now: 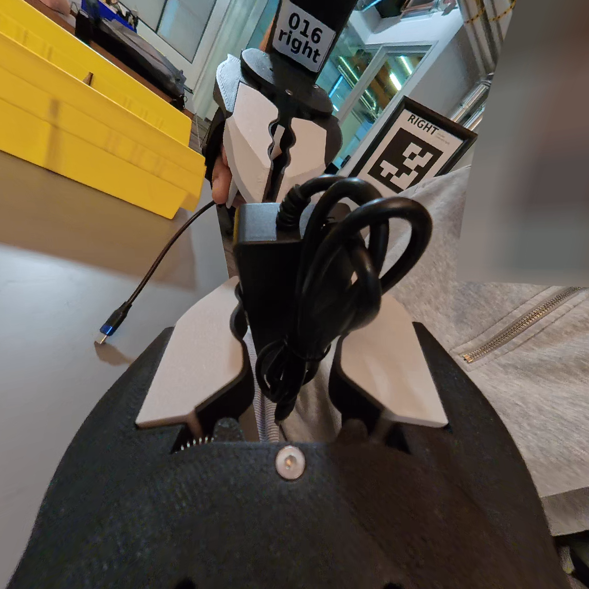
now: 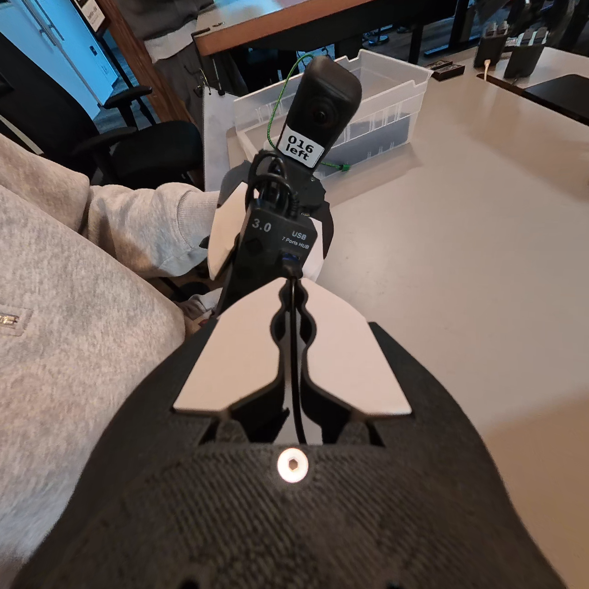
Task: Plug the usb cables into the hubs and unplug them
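My left gripper (image 1: 306, 293) is shut on a black USB hub (image 1: 271, 271) and holds it upright above the table, with the hub's own bundled black cord (image 1: 350, 255) hanging between the fingers. My right gripper (image 2: 291, 282) is shut on a thin black USB cable (image 2: 294, 350). Its plug (image 2: 291, 263) sits in a blue port on the hub (image 2: 277, 236). The right gripper also shows in the left wrist view (image 1: 274, 188), behind the hub. The cable's other end, a blue-collared connector (image 1: 110, 330), rests on the table (image 1: 63, 271).
Yellow bins (image 1: 95, 127) stand at the back left. A framed black-and-white marker card (image 1: 411, 153) stands behind the hub. A clear plastic bin (image 2: 366, 105) sits at the far table edge, beside an office chair (image 2: 143, 143). A person's grey sweatshirt (image 2: 63, 287) is close.
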`<state>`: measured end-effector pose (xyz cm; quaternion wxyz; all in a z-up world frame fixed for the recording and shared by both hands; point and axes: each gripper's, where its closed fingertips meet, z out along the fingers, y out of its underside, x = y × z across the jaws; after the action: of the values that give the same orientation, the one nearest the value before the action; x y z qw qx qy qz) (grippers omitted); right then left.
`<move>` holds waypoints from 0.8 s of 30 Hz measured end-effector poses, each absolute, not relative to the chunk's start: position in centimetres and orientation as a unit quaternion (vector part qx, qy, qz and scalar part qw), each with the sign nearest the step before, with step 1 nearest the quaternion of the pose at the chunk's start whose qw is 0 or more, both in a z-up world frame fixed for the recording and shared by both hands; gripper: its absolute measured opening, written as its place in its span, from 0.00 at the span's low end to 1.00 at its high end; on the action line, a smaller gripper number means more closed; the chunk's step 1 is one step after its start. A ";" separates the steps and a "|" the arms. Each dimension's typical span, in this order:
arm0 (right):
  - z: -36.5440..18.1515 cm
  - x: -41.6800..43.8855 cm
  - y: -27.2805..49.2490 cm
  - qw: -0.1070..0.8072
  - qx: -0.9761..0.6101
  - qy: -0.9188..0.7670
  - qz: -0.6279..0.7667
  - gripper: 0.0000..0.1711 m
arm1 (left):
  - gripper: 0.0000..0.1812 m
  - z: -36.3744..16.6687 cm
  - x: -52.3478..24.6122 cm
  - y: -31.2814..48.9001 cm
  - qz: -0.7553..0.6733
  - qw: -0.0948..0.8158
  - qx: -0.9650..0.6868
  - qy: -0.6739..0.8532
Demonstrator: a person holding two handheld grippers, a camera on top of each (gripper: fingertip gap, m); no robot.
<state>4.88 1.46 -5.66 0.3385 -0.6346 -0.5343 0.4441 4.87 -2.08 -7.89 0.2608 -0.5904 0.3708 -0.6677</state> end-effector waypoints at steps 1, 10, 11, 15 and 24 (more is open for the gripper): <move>-5.8 4.9 1.5 0.338 -0.637 -0.537 0.438 0.02 | 0.33 -8.1 4.9 -2.1 -0.664 0.259 -0.594 0.373; -6.1 4.8 1.5 0.338 -0.638 -0.535 0.439 0.02 | 0.33 -8.3 4.9 -2.2 -0.668 0.253 -0.594 0.370; -6.2 4.8 1.5 0.338 -0.639 -0.535 0.437 0.02 | 0.33 -8.3 5.0 -2.2 -0.668 0.252 -0.594 0.371; -6.3 4.7 1.5 0.335 -0.640 -0.531 0.443 0.02 | 0.33 -8.5 5.0 -2.3 -0.668 0.249 -0.594 0.372; -6.5 4.6 1.5 0.333 -0.641 -0.532 0.443 0.02 | 0.33 -8.5 5.0 -2.3 -0.672 0.247 -0.591 0.372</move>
<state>4.62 1.48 -6.53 0.3331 -0.6407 -0.5317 0.4425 5.02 -2.32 -8.53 0.2466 -0.5909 0.3718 -0.6722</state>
